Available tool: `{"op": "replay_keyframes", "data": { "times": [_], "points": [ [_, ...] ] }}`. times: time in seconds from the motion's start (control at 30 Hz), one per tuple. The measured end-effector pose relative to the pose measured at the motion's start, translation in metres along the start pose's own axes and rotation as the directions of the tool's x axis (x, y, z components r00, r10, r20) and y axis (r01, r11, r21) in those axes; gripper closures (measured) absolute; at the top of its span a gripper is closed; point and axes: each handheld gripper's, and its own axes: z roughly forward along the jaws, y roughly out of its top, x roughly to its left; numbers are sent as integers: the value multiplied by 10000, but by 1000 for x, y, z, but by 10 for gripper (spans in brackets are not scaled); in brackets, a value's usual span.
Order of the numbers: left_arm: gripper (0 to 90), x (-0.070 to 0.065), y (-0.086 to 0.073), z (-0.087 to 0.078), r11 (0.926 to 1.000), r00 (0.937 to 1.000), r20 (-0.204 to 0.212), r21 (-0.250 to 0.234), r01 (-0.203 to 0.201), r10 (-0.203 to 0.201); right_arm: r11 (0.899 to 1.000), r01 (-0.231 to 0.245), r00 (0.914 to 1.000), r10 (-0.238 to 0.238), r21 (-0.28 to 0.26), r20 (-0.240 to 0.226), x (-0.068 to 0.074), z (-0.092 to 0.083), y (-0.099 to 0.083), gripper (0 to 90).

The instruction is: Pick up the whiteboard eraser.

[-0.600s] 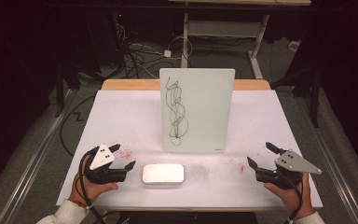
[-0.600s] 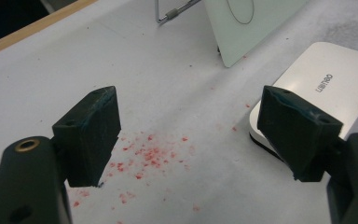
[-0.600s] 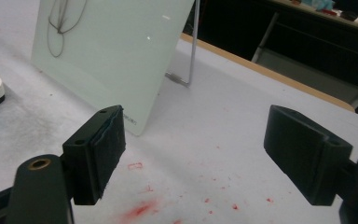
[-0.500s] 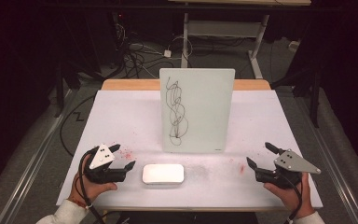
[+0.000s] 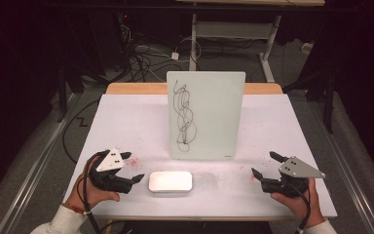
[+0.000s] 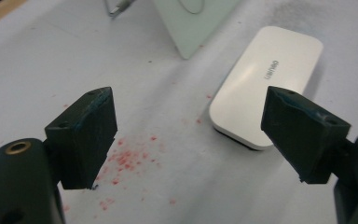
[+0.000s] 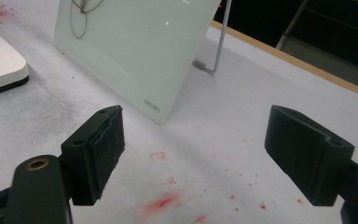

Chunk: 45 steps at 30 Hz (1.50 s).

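Dark floor with loose cables and a metal desk frame fills the upper part of the high view, behind a white-topped table (image 5: 126,122) flecked with red marker stains. At centre frame stands an upright white glass drawing board (image 5: 206,115) bearing a looping black scribble (image 5: 184,117); in the right gripper view a bent wire stand (image 7: 218,44) props it from behind. Lower centre, just in front of the board but apart from it, lies a flat white rounded-rectangular eraser block (image 5: 170,181), pad face down. The left gripper (image 5: 132,168), at lower left of the high view, sits just beside the block's left end with its jaws spread wide and nothing between them; in the left gripper view the block (image 6: 265,86) lies ahead, towards the right-hand jaw. The right gripper (image 5: 264,165), at lower right, rests well apart from block and board, its jaws likewise spread and empty.

Handling, as judged: the block looks light and rigid, with a smooth plastic shell likely to slip under a light pinch. Its low profile suggests closing the jaws across the two long sides, near mid-length, so it stays level. The board appears stiff, breakable, and free to tip on its stand under a firm push.
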Motion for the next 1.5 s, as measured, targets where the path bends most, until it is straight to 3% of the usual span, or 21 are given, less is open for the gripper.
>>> {"op": "replay_keyframes", "data": {
  "times": [0.07, 0.13, 0.3, 0.33, 0.43, 0.6, 0.67, 0.7, 0.73, 1.07, 1.13, 1.2, 1.27, 1.4, 1.43, 1.5],
  "points": [
    [170, -1, 9, 7, 9994, 9985, 519, 281, -178, 164, 9999, 26, 9999, -25, 128, -127, 1, 3, 0, 205],
    [170, -6, 16, 16, 9957, 9956, 751, 698, -607, 554, 9998, 47, 9999, -44, 172, -141, 2, 3, -1, 205],
    [176, -23, 31, 45, 9746, 9749, 1864, 1632, -1531, 1220, 9993, 128, 9994, -116, 354, -339, 4, 7, -2, 205],
    [176, -27, 36, 56, 9650, 9675, 2129, 1924, -1785, 1365, 9991, 178, 9993, -165, 393, -348, 4, 7, -3, 205],
    [175, -28, 39, 66, 9600, 9634, 2311, 2095, -1856, 1359, 9986, 289, 9988, -270, 448, -405, 6, 9, -3, 203],
    [176, -24, 42, 90, 9504, 9505, 2883, 2459, -1903, 1157, 9975, 415, 9981, -388, 564, -480, 6, 12, -5, 199],
    [161, -22, 43, 96, 9520, 9424, 3175, 2419, -1873, 1047, 9973, 366, 9983, -336, 636, -483, 7, 13, -5, 199],
    [175, -22, 44, 100, 9531, 9323, 3472, 2348, -1910, 1013, 9968, 419, 9981, -387, 677, -475, 8, 14, -5, 199],
    [190, -23, 45, 102, 9505, 9295, 3507, 2334, -2052, 1146, 9966, 511, 9975, -478, 645, -518, 9, 14, -5, 199],
    [231, -28, 50, 105, 9360, 9207, 3499, 2326, -2640, 1727, 9951, 691, 9954, -641, 703, -705, 11, 17, -5, 203],
    [287, -29, 50, 103, 9363, 9193, 3504, 2262, -2685, 1790, 9948, 744, 9947, -692, 689, -758, 12, 17, -6, 204],
    [288, -29, 50, 101, 9373, 9241, 3325, 2201, -2701, 1882, 9952, 672, 9953, -619, 706, -747, 12, 17, -6, 205],
    [288, -29, 50, 99, 9395, 9251, 3272, 2107, -2701, 1926, 9957, 679, 9955, -634, 623, -711, 11, 15, -5, 208],
    [288, -30, 50, 89, 9493, 9350, 2909, 1755, -2607, 2030, 9966, 647, 9963, -617, 510, -594, 10, 13, -4, 209],
    [289, -30, 50, 89, 9493, 9350, 2909, 1755, -2607, 2030, 9966, 655, 9963, -625, 496, -583, 9, 13, -4, 209],
    [289, -31, 50, 84, 9541, 9440, 2596, 1638, -2507, 2035, 9973, 559, 9970, -532, 471, -567, 9, 12, -4, 209]
  ]
}}
